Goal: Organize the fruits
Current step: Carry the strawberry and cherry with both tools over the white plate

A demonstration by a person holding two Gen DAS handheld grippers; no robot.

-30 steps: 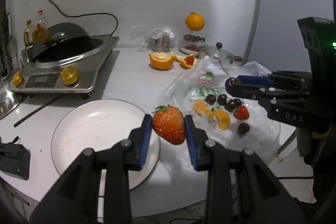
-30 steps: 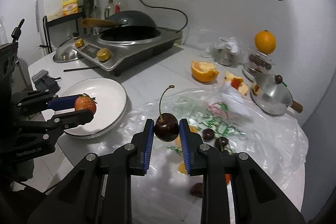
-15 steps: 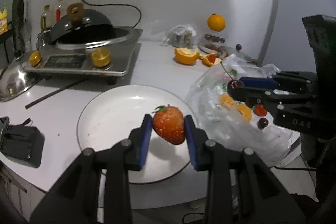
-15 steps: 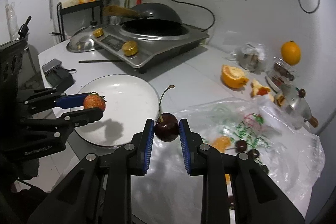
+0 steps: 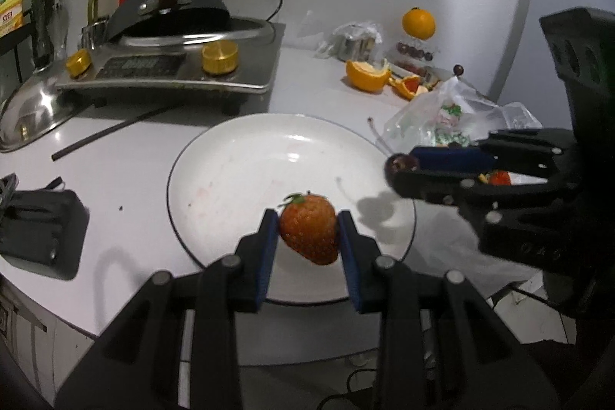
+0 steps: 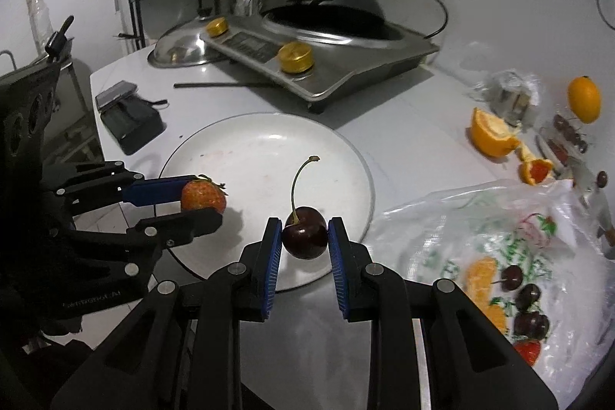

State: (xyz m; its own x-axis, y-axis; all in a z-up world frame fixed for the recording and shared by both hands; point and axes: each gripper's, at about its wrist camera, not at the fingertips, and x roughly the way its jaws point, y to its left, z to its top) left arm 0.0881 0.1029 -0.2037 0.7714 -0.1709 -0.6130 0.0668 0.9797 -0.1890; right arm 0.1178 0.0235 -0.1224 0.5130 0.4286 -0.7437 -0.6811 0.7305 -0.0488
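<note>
Left tool [image 5: 308, 231] pinching strawberry [image 5: 309, 233], right tool [image 6: 305, 237] pinching cherry [image 6: 304, 237], both above white plate [image 5: 246, 156] near edge.

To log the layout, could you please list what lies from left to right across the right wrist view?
Left claw with strawberry → right claw with cherry → orange half → whole orange.
</note>
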